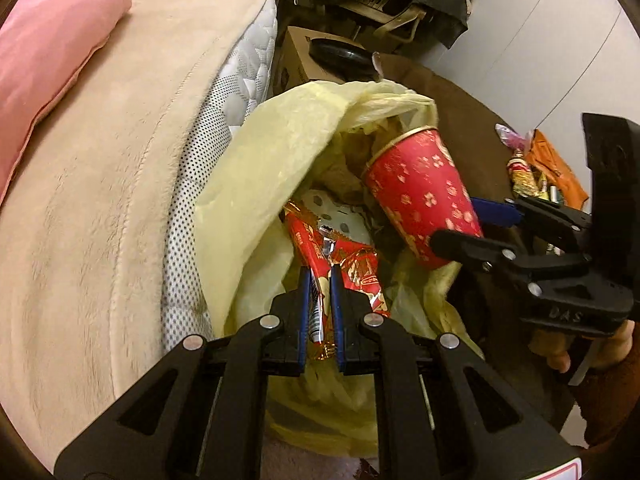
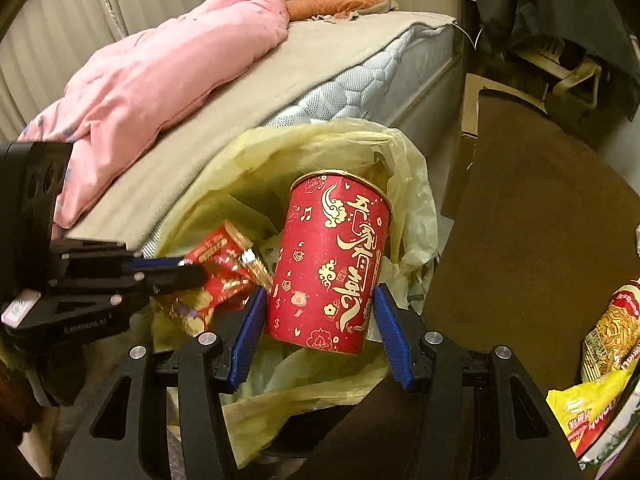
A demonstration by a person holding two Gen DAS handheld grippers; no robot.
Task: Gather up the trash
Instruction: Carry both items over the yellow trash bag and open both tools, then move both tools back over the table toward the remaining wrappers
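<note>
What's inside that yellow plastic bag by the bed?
Inside the yellow trash bag only crumpled pale paper and something white with dots show. The red wrapper and red paper cup, each held in a gripper, hang over its mouth and hide whatever lies deeper.

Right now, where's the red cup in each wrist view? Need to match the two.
Left wrist: red cup right of centre, tilted, held by the right tool coming in from the right edge, over the yellow bag.
Right wrist: red cup at centre, between the blue pads of the right tool.
Shared landmark: the yellow bag beside the bed, under the cup in both views.
</note>
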